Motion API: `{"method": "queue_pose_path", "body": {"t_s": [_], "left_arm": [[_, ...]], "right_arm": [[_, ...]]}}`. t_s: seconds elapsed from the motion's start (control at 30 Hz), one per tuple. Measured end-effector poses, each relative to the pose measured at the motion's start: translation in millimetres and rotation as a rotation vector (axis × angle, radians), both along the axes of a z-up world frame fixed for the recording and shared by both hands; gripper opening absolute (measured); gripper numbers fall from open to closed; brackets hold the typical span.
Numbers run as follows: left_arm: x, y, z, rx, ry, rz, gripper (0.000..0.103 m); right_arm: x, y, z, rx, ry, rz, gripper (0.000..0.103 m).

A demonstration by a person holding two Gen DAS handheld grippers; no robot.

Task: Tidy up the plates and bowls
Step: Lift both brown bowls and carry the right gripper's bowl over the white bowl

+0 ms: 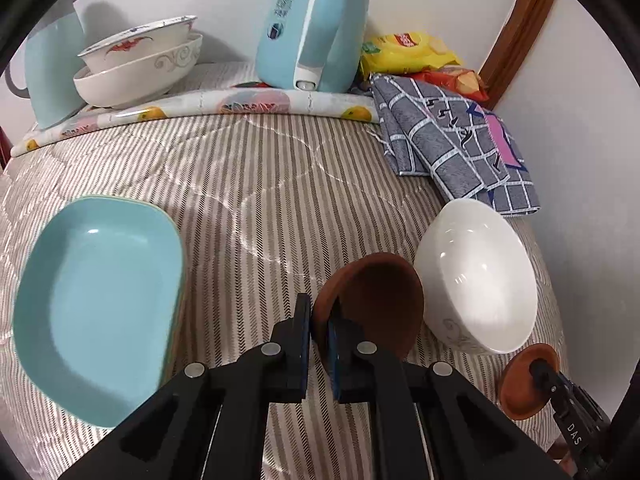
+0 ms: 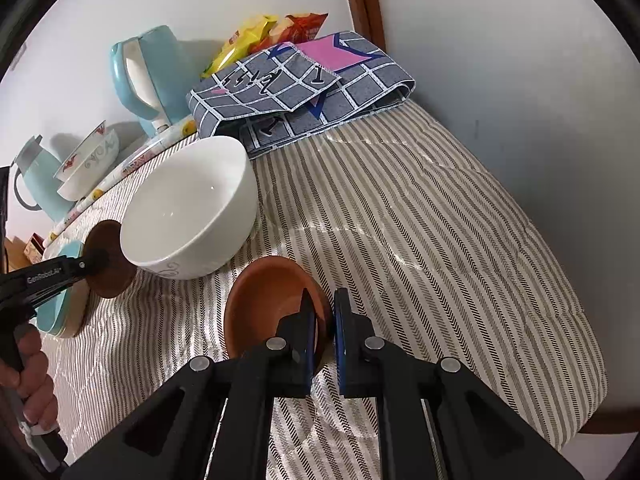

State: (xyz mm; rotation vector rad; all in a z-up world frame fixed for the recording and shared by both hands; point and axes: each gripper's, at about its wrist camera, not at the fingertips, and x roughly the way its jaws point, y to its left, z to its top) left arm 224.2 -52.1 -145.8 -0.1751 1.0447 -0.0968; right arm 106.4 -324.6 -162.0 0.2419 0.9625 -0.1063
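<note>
A: Gripping now; left gripper (image 1: 320,334) clamped on one brown saucer (image 1: 376,304), right gripper (image 2: 325,334) clamped on the second brown saucer (image 2: 272,300); both tilted beside the white bowl (image 2: 188,208).

B: Count: two saucers; one white bowl; one teal dish (image 1: 100,280) on the striped cloth (image 1: 248,184); two stacked patterned bowls (image 1: 140,64) at the back.

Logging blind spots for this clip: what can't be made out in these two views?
- Left wrist view: the brown saucer's near rim, hidden by the left gripper's fingers.
- Same view: the second brown saucer's far side, covered by the right gripper.
- Right wrist view: the teal dish, mostly hidden behind the left gripper's arm.
- Right wrist view: snack bags' print, too small.
</note>
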Motion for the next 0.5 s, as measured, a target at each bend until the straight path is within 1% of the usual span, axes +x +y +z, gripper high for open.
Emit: {"method": "queue_pose_path", "body": {"t_s": [0.23, 0.5], "left_arm": [[-10, 6, 14, -0.009, -0.02, -0.001, 0.008], [-23, 21, 41, -0.015, -0.074, 0.007, 0.008]], "right_arm": [[-6, 1, 19, 0.004, -0.039, -0.013, 0.009], [-8, 7, 48, 0.0, -0.095, 0.0, 0.009]]}}
